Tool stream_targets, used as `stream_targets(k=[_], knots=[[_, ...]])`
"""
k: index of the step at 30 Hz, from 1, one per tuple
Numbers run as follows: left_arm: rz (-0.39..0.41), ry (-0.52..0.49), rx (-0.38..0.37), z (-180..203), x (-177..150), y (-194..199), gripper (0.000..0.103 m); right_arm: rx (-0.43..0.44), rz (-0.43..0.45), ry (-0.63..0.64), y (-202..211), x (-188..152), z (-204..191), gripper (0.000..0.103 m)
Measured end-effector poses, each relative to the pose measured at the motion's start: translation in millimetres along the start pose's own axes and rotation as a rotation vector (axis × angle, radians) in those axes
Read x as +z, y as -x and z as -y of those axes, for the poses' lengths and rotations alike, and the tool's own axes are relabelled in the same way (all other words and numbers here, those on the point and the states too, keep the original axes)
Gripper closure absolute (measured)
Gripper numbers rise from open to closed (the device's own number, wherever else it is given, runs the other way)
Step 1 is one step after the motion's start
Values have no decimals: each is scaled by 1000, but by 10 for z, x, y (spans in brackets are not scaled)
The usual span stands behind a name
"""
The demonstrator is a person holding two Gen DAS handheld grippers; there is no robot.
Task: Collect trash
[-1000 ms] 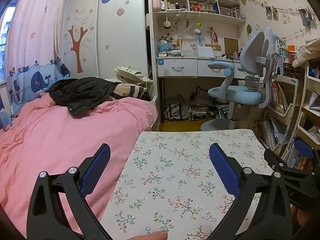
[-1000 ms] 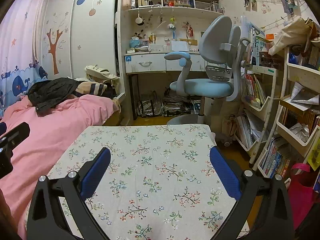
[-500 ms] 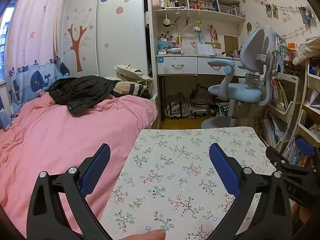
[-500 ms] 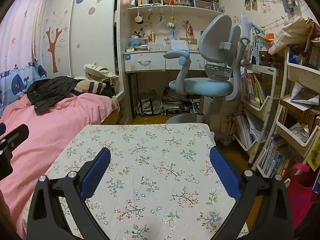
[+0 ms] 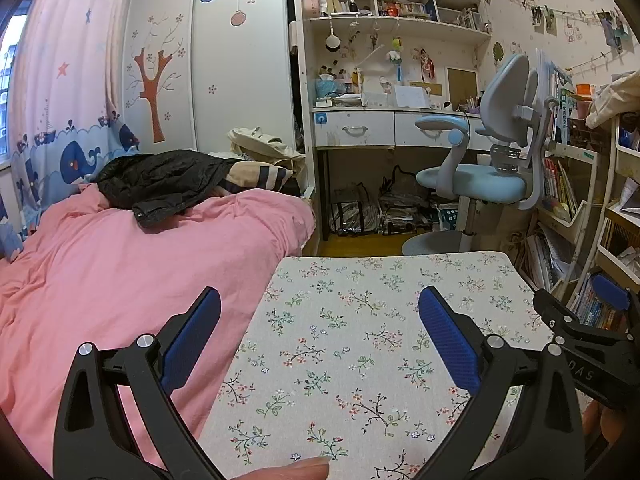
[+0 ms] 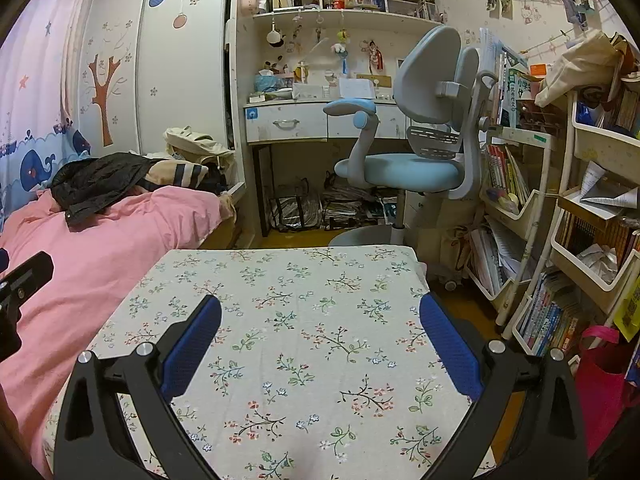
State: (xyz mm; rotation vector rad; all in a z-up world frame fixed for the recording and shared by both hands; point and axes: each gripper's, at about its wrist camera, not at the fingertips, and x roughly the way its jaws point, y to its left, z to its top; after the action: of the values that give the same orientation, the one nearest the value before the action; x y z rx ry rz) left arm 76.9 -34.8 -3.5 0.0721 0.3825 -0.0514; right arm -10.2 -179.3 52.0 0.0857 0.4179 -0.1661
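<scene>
My left gripper (image 5: pixel 320 300) is open and empty, held above a small table with a floral cloth (image 5: pixel 360 320). My right gripper (image 6: pixel 320 308) is also open and empty above the same floral table (image 6: pixel 288 300). The right gripper's body shows at the right edge of the left wrist view (image 5: pixel 580 332). The left gripper's body shows at the left edge of the right wrist view (image 6: pixel 20 280). No trash shows on the cloth. Crumpled paper (image 6: pixel 600 258) lies in a white shelf bin at the right.
A pink bed (image 5: pixel 120 260) with a black jacket (image 5: pixel 160 180) lies to the left. A blue desk chair (image 6: pixel 408 168) and a desk (image 6: pixel 304 120) stand beyond the table. White rolling shelves with books (image 6: pixel 540 220) and a red bag (image 6: pixel 604 372) stand at the right.
Both views have shifted slightly; the table's far edge sits a little lower in frame. Both grippers stay open and empty.
</scene>
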Motion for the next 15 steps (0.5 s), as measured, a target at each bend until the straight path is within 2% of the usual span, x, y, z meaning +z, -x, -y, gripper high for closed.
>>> stream_targets(k=[11,15], knots=[[-26,5,-10,-15,-21,-55,7,-4,-16,11,-82,-13,32,8],[-23,3,-9,-56,-29,-35,7,-33,-91,36,-277,-53,71,8]])
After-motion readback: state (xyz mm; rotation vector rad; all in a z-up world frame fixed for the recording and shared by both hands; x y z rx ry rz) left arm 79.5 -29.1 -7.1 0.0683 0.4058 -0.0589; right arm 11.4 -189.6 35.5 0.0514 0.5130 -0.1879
